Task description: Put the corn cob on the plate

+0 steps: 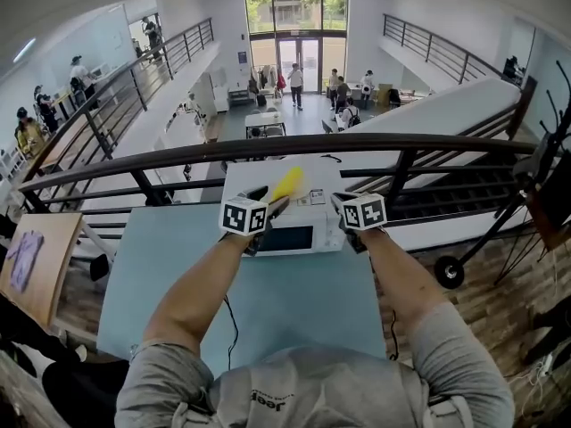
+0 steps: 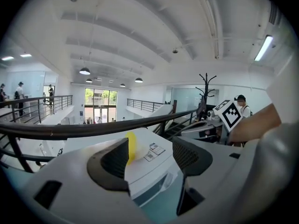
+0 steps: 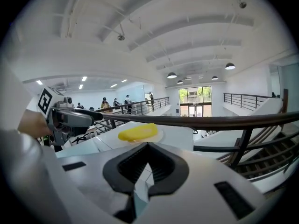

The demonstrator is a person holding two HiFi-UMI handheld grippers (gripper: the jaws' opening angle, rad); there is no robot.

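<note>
So the left gripper [image 2: 150, 148] has its jaws spread wide and they're not pressing on anything; all you see in the gap is the white top of the microwave [image 1: 294, 237]. The right gripper [image 3: 147, 146] has its jaws pinched together at the tips, with nothing in them. The corn cob [image 3: 138, 132] is lying flat on a white plate [image 3: 158, 135], which sits on top of the microwave. The microwave stands at the middle of the far edge of the light blue desk [image 1: 294, 301], right up against the dark railing [image 1: 268, 150]. In the left gripper view most of the cob is tucked behind the left jaw, so only a yellow sliver shows. In the head view the left gripper overlaps the cob's near end, and the plate pretty much vanishes against the white microwave top. There's a sticker label [image 2: 154, 152] on the microwave's top, but the print is way too small to read. There's also some print on the person's shirt [image 1: 266, 402], upside down at the bottom edge of the head view, and I can't make it out for sure.
</note>
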